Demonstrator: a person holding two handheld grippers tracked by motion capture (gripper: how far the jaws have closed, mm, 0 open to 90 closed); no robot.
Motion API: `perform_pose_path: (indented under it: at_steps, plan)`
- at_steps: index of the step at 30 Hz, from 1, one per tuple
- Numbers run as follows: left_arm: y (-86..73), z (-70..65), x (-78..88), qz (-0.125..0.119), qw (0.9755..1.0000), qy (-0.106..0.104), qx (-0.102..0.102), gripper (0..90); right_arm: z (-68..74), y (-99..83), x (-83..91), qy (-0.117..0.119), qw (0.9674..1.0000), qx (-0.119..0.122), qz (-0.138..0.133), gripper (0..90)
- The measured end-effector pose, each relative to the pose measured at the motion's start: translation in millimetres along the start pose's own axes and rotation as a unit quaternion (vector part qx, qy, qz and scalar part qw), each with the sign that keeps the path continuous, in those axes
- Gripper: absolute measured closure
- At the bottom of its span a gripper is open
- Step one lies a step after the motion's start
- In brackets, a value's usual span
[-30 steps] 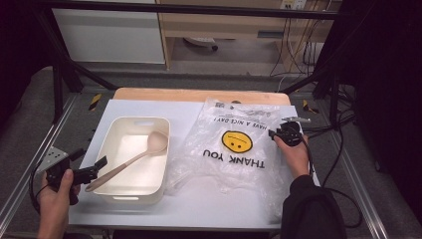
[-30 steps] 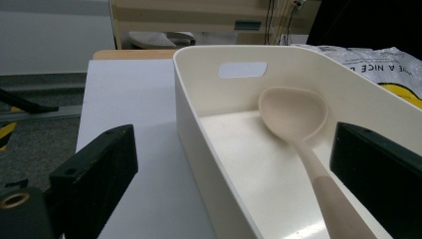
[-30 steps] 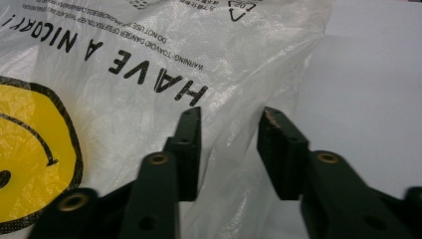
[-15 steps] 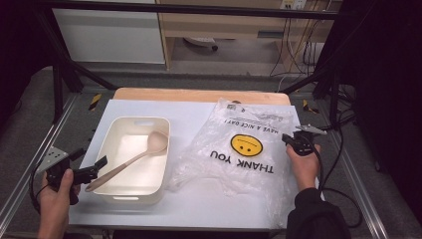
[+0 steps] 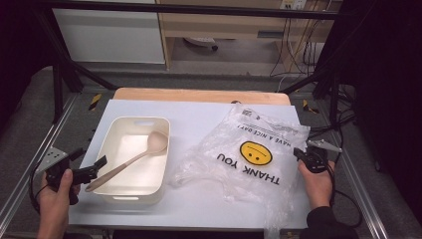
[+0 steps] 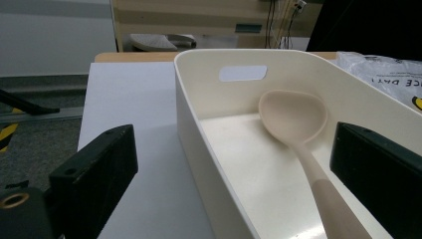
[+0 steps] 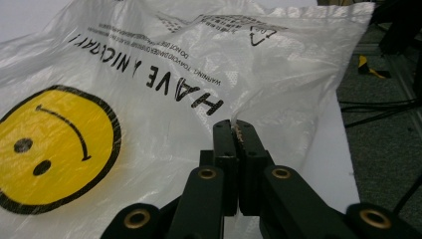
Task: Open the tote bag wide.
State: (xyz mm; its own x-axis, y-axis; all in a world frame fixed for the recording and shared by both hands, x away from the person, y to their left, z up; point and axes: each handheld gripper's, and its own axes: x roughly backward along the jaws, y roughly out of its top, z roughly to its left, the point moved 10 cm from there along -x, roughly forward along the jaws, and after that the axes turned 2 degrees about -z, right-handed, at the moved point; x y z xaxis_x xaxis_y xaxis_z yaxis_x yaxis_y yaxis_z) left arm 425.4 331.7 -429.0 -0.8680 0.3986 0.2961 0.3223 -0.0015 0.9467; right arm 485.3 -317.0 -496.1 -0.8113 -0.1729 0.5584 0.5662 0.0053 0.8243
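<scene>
At the right of the high view, the right gripper (image 5: pixel 304 155) sits at the edge of the bag (image 5: pixel 249 159), a crinkled clear plastic sack with a yellow smiley face and "THANK YOU" printed on it, spread over the right half of the desk (image 5: pixel 199 112). In the right gripper view its jaws are pressed together with a fold of the bag (image 7: pixel 149 89) pinched between their tips, so they are closed on the plastic; they have just finished closing. The hand (image 5: pixel 316 184) behind it comes up from the lower right of the frame, a dark sleeve at the wrist. At the lower left, the left gripper (image 5: pixel 94 169) is held just beside the near left corner of the bin (image 5: pixel 115 127), a cream tub with a slot handle in its far wall. A spoon (image 5: pixel 130 160) of a pale beige lies slanted inside, bowl toward the far wall, handle resting over the near left rim. In the left gripper view the jaws stand wide apart, the spoon (image 6: pixel 298 129) handle running between them with neither jaw touching it.
</scene>
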Motion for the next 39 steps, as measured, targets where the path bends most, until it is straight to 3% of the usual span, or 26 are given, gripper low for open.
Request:
perform_pose_path:
  at_steps: [4, 7, 9, 11, 12, 13, 14, 16, 21, 22, 23, 24, 28, 34, 39]
  plan:
    - [-0.7, 0.3, -0.3, 0.003, 1.0, 0.001, -0.001, 4.5, 6.1, -12.3, 8.8, 0.001, 0.9999, 0.008, 0.014, 88.5]
    - [-0.7, -0.1, -0.3, 0.002, 1.0, 0.0, 0.0, 4.5, 13.0, -16.9, 13.7, 0.009, 0.9997, 0.01, 0.019, 82.1]
    - [-0.7, 0.2, -0.2, 0.002, 1.0, 0.001, 0.0, 4.5, 16.6, -14.3, 19.5, 0.008, 0.9998, 0.012, 0.014, 68.2]
    - [-0.9, 0.7, -0.1, 0.003, 1.0, 0.001, 0.0, 4.5, 17.7, -11.7, 21.7, 0.011, 0.9998, 0.013, 0.008, 63.9]
    - [-0.9, 0.8, -0.1, 0.003, 1.0, 0.001, 0.001, 4.5, 22.4, -7.9, 26.3, 0.02, 0.9997, 0.017, 0.004, 51.0]
    - [-1.0, 0.9, -0.2, 0.003, 1.0, 0.001, 0.001, 4.5, 26.6, -6.2, 28.7, 0.028, 0.9994, 0.019, 0.004, 44.2]
    - [-1.0, 0.8, -0.2, 0.003, 1.0, 0.001, 0.001, 4.5, 26.6, -6.2, 28.7, 0.028, 0.9994, 0.019, 0.004, 44.2]
    - [-1.2, 0.8, -0.3, 0.003, 1.0, 0.001, 0.0, 4.5, 36.0, -1.4, 36.6, 0.021, 0.9989, 0.041, -0.008, 26.3]
    - [-1.4, 0.3, -0.2, 0.004, 1.0, 0.001, -0.001, 4.4, 56.6, 2.4, 44.8, 0.039, 0.9969, 0.065, -0.017, 16.3]
    - [-1.2, 0.1, -0.2, 0.003, 1.0, 0.001, 0.0, 4.5, 62.7, 3.1, 46.0, 0.047, 0.9961, 0.073, -0.017, 15.1]
    - [-1.2, 0.2, -0.2, 0.003, 1.0, 0.001, 0.0, 4.4, 77.5, 3.6, 48.1, 0.063, 0.9943, 0.084, -0.014, 13.2]
    - [-1.3, 0.3, -0.2, 0.004, 1.0, 0.002, -0.001, 4.4, 77.5, 3.6, 48.1, 0.063, 0.9943, 0.084, -0.014, 13.2]
    - [-1.0, 0.4, -0.1, 0.002, 1.0, 0.002, 0.0, 4.5, 107.0, 1.9, 49.7, 0.089, 0.9906, 0.104, -0.002, 10.5]
    - [-0.8, 0.8, 0.0, 0.001, 1.0, 0.002, 0.0, 4.5, 151.7, -9.8, 52.2, 0.144, 0.9797, 0.138, 0.018, 9.1]
    - [-0.5, 0.7, 0.2, 0.001, 1.0, 0.002, -0.002, 4.5, 172.6, -27.5, 47.2, 0.167, 0.9714, 0.162, 0.045, 9.4]
